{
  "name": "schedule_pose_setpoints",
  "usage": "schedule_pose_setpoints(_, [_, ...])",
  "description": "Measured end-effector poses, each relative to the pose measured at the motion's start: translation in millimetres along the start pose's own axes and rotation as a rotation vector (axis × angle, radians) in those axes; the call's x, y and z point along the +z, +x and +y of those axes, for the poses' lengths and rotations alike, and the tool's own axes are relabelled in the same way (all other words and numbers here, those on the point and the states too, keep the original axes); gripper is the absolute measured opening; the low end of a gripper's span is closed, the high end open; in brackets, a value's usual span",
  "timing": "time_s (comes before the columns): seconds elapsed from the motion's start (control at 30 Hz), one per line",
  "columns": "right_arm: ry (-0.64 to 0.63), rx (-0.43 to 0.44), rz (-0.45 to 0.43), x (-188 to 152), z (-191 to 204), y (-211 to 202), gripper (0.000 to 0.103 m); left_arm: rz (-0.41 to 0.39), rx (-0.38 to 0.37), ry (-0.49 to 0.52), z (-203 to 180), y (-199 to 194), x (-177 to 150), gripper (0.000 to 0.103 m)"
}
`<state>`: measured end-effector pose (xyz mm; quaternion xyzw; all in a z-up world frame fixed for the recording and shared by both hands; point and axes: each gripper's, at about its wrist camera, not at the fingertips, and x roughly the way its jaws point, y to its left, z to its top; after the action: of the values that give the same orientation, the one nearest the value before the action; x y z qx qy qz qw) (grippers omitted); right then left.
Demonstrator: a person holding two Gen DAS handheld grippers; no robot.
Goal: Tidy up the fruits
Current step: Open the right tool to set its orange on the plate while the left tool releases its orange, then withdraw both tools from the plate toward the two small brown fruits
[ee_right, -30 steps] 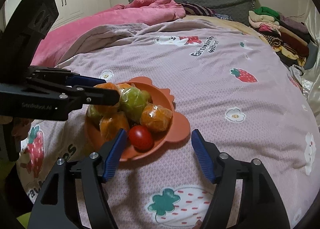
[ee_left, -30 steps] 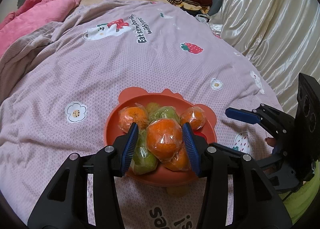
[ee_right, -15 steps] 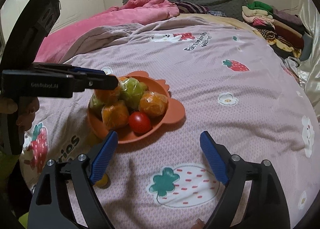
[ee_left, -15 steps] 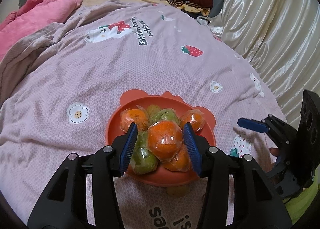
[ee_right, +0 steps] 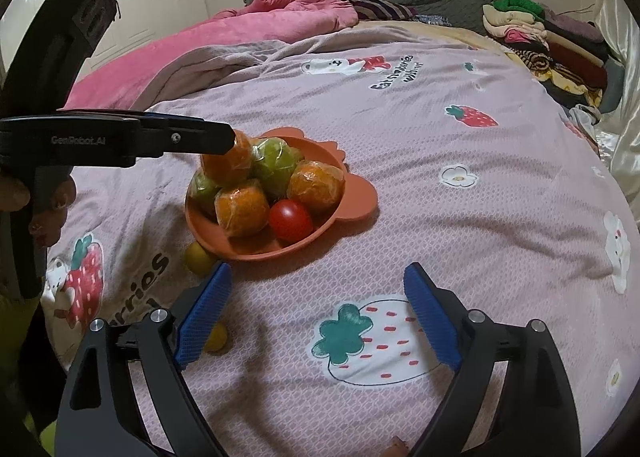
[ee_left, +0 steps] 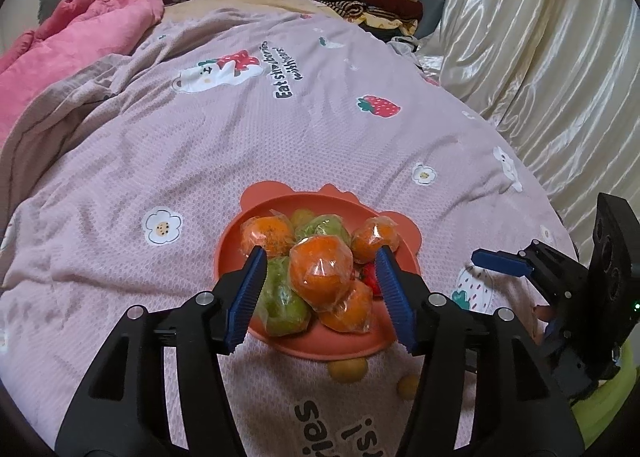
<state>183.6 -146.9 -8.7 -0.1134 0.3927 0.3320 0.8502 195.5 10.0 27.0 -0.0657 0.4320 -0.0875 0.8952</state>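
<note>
An orange-red plate (ee_left: 404,233) (ee_right: 260,253) on the bedspread holds several film-wrapped oranges, green fruits and a red tomato (ee_right: 290,219). The top orange (ee_left: 320,273) (ee_right: 228,161) rests on the heap between the jaws of my left gripper (ee_left: 320,291). Those jaws are opening, and a gap shows on each side of the orange. My right gripper (ee_right: 320,313) hangs over bare bedspread in front of the plate, its jaws opening wide with nothing between them. One of its blue fingers (ee_left: 500,262) shows at the right of the left wrist view.
Two small yellow fruits (ee_left: 347,369) (ee_left: 408,387) lie on the bedspread just in front of the plate. A pink quilt (ee_right: 240,29) is bunched at the back left. Folded clothes (ee_right: 540,33) are stacked at the back right beside a shiny curtain (ee_left: 540,37).
The left jaws have spread away from the top orange, which stays on the heap. The right gripper has drawn back from the plate and opened wider.
</note>
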Motion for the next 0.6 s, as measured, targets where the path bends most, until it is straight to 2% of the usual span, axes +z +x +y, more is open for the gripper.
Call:
schedule_pose_setpoints(0.17, [-0.001, -0.002, -0.01, -2, 2, -5, 0.088, -0.012, 0.001, 0.001, -1, -7, -2, 0.058])
schedule_pose_setpoints(0.6, [-0.006, -0.018, -0.037, 1, 6, -22, 0.092, -0.047, -0.002, -0.001, -5, -28, -8, 0.07])
